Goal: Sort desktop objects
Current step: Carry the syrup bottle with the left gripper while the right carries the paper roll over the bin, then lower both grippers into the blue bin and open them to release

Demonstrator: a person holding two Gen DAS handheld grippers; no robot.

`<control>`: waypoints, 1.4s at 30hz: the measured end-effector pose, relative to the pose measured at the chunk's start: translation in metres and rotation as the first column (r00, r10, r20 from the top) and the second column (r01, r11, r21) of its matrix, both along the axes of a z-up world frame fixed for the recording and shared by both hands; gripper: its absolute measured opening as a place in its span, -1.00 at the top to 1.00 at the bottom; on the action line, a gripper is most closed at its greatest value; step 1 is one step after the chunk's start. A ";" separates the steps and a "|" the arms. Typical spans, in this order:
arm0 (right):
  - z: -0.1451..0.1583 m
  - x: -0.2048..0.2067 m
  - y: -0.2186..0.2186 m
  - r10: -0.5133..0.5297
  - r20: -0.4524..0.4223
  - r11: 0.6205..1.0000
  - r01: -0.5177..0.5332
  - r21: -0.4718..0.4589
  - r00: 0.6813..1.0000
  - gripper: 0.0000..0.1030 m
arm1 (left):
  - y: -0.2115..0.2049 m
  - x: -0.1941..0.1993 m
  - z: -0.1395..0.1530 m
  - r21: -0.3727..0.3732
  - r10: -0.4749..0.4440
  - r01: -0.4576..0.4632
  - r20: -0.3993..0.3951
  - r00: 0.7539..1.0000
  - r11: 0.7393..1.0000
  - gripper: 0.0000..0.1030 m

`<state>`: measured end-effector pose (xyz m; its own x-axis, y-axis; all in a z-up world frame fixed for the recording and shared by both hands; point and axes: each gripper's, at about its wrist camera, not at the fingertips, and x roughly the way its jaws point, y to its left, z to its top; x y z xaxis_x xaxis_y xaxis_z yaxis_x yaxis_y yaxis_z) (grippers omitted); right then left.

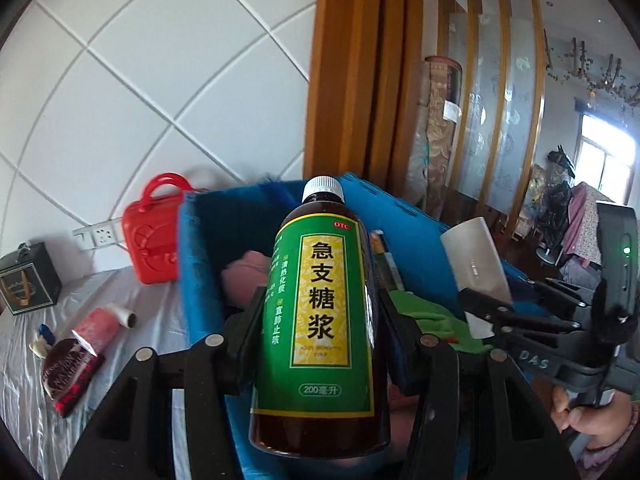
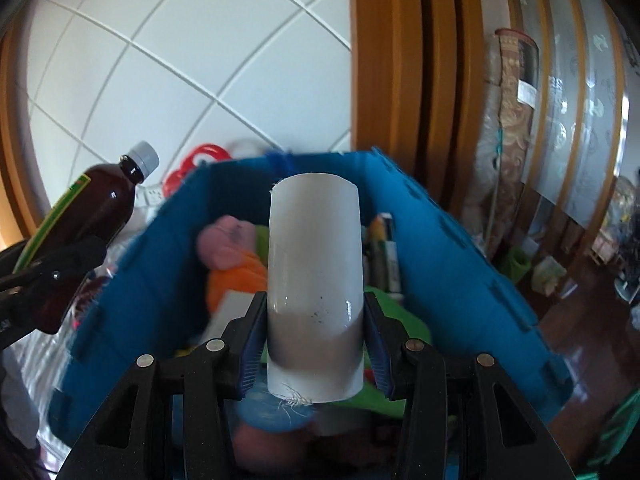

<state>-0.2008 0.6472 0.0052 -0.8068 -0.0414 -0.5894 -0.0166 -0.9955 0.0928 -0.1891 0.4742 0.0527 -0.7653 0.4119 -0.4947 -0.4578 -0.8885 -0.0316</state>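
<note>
Left claw [image 1: 320,320] grips syrup bottle [image 1: 320,320]; blue bin [image 1: 200,248] behind.

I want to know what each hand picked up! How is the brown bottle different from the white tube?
The bottle is dark brown with a green and yellow label; the tube is plain white. The bottle has a narrow neck and a white cap, while the tube is straight with no cap. The left tongs hold the bottle; the right tongs hold the tube. Both are gripped at the sides, above the blue box.
</note>
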 end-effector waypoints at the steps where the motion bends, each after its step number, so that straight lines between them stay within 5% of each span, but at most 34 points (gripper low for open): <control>1: -0.004 -0.001 0.007 0.000 0.011 1.000 0.000 0.002 1.000 0.13 | 0.013 0.001 -0.003 -0.012 -0.001 0.001 0.008 1.000 1.000 0.01; 9: -0.028 -0.002 0.050 0.036 0.053 0.999 -0.037 0.010 0.998 0.13 | 0.092 0.003 -0.025 -0.121 0.010 -0.003 0.061 0.998 0.993 0.02; 24: -0.039 -0.015 0.071 0.067 0.063 0.997 -0.069 0.021 0.996 0.12 | 0.094 -0.009 -0.026 -0.133 0.071 -0.064 0.045 0.996 0.989 0.01; 27: -0.035 -0.013 0.071 0.060 0.053 0.998 -0.062 0.033 0.997 -0.01 | 0.092 -0.008 -0.026 -0.129 0.073 -0.068 0.039 0.997 0.989 -0.22; 32: -0.029 -0.001 0.073 0.065 0.023 0.997 -0.066 0.032 0.998 -0.74 | 0.085 -0.005 -0.024 -0.095 0.083 -0.080 0.026 0.996 0.992 -0.32; 34: -0.026 0.006 0.073 0.069 0.012 0.997 -0.070 0.032 0.998 -0.87 | 0.080 -0.004 -0.022 -0.079 0.091 -0.089 0.023 0.996 0.993 -0.32; 42: -0.016 0.025 0.058 0.097 -0.020 0.995 -0.097 0.019 0.995 -0.99 | 0.048 0.015 -0.015 -0.031 0.139 -0.140 -0.013 0.990 0.990 -0.33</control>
<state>-0.1759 0.7055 -0.0105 -0.8119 -0.1096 -0.5734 0.0817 -0.9939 0.0742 -0.1741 0.5218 0.0372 -0.8193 0.2847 -0.4977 -0.3294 -0.9442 0.0021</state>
